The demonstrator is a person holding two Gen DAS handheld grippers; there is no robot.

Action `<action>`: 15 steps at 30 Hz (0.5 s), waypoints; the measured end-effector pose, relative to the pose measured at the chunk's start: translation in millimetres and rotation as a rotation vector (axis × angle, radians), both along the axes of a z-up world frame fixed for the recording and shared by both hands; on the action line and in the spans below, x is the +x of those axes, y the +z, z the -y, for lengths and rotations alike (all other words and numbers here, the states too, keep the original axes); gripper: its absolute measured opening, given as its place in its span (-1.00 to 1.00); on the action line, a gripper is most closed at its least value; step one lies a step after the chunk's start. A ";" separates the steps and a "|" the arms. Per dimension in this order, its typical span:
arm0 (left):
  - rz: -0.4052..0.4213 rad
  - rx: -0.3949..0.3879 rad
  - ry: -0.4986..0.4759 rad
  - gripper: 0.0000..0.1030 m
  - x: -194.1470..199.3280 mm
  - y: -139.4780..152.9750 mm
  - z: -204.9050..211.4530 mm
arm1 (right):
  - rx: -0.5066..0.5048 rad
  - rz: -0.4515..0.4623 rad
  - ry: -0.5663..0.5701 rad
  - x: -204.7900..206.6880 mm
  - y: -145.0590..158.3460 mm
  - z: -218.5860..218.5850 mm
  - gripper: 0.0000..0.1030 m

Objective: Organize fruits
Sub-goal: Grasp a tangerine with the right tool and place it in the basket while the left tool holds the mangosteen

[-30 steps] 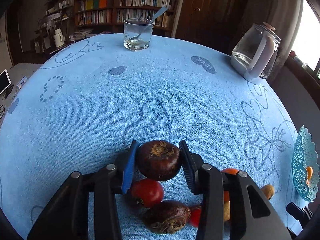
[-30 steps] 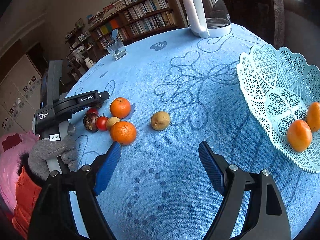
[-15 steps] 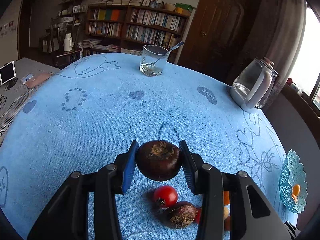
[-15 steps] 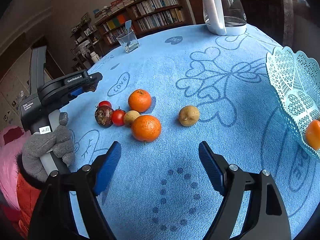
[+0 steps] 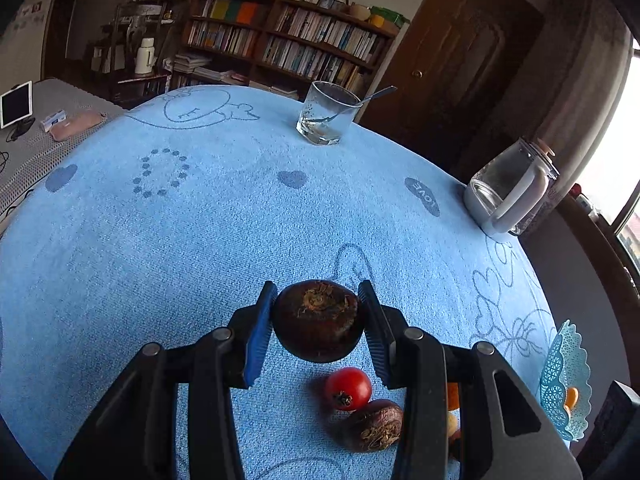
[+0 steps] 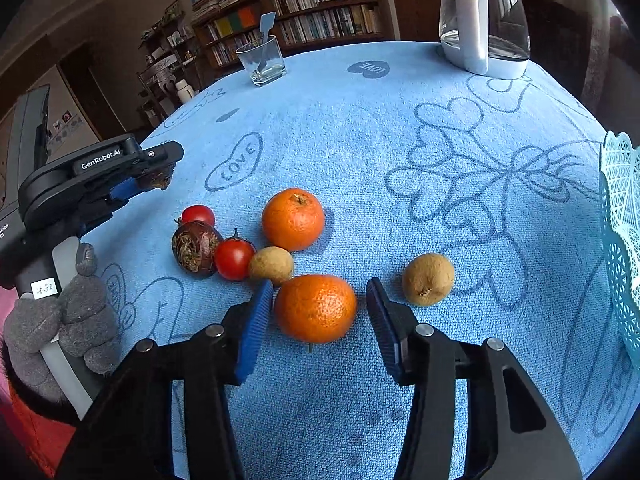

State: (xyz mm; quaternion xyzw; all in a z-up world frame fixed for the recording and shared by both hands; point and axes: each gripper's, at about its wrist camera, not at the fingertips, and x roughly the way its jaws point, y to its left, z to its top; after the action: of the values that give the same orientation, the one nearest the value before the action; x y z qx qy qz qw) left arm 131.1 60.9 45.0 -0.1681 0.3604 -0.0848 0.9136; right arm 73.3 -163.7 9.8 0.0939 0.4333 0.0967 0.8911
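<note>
My left gripper [image 5: 318, 288] is shut on a dark brown round fruit [image 5: 318, 320] and holds it above the blue tablecloth; in the right wrist view that gripper [image 6: 160, 168] hovers left of the fruit pile. My right gripper [image 6: 319, 284] is low over the cloth with an orange [image 6: 315, 308] between its blue pads. Its jaws are closing, and a thin gap still shows at the right pad. Behind it lie a second orange [image 6: 293, 219], two red fruits [image 6: 234, 258], a dark fruit [image 6: 195, 248] and two tan fruits [image 6: 272, 266].
A turquoise lattice basket [image 6: 620, 200] stands at the right table edge. A glass with a spoon [image 6: 262, 60] and a glass kettle [image 6: 482, 20] stand at the far side. A grey-gloved hand [image 6: 60, 320] holds the left gripper's handle.
My right gripper moved forward to the nearest orange and its jaws narrowed around it. My left gripper rose and drifted away from the pile with the dark fruit in it.
</note>
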 end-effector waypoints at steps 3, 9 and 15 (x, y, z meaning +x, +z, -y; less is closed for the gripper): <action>0.000 -0.009 0.002 -0.18 -0.6 0.8 -0.9 | -0.011 0.004 0.002 0.5 -1.5 -3.1 -0.11; 0.001 -0.011 0.000 -0.18 -0.9 1.3 0.1 | -0.023 0.008 -0.001 -2.8 -0.1 -5.1 -0.21; 0.003 -0.014 -0.002 -0.18 -0.6 1.7 1.4 | -0.015 0.019 -0.022 -11.3 6.6 -1.6 -0.21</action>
State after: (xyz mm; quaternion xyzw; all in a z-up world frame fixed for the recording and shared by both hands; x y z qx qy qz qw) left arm 130.5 59.4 46.7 -0.1739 0.3587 -0.0885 0.9128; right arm 61.9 -162.1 16.4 0.0910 0.4243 0.0845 0.8970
